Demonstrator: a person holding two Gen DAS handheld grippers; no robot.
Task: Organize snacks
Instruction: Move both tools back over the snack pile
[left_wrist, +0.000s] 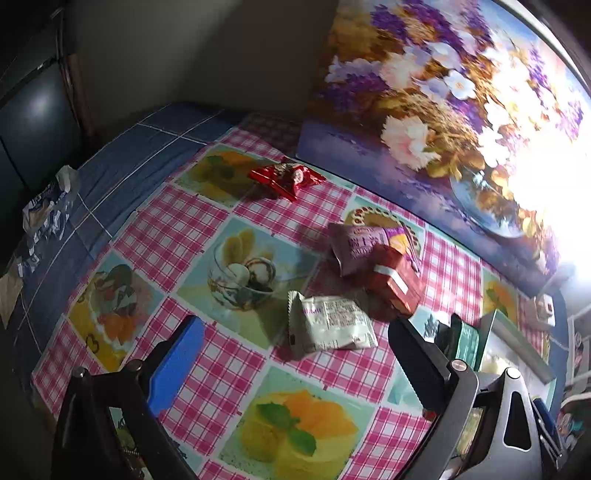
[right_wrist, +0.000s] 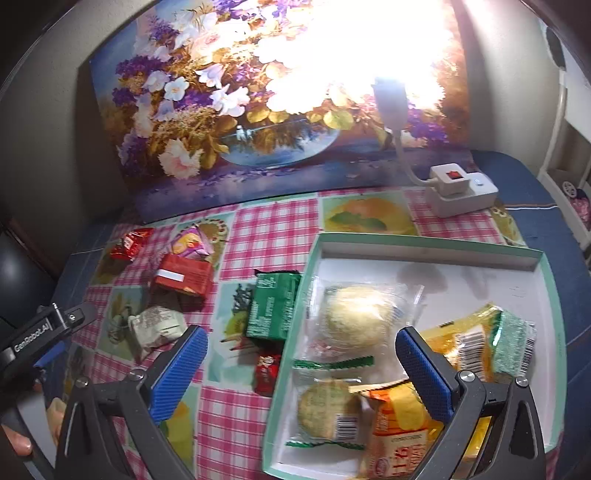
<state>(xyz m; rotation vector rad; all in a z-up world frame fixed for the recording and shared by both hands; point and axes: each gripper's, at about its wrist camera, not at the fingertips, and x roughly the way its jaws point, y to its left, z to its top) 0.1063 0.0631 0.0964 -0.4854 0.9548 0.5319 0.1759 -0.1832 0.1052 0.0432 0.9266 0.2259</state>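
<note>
Mid-sort: both jaws open, empty. Left gripper (left_wrist: 295, 354) faces white packet (left_wrist: 328, 325), lower centre; next, grasp it for tray (right_wrist: 424, 245).

Two cameras, one on each of my tongs, looking down low over the checked cloth (left_wrist: 207, 369).

My left view faces the flower painting (left_wrist: 424, 110) from its left end; my right view faces it square on, close above the box (right_wrist: 424, 254). Both share the painting, the white packet (left_wrist: 328, 325) and red packet (right_wrist: 183, 278).
</note>
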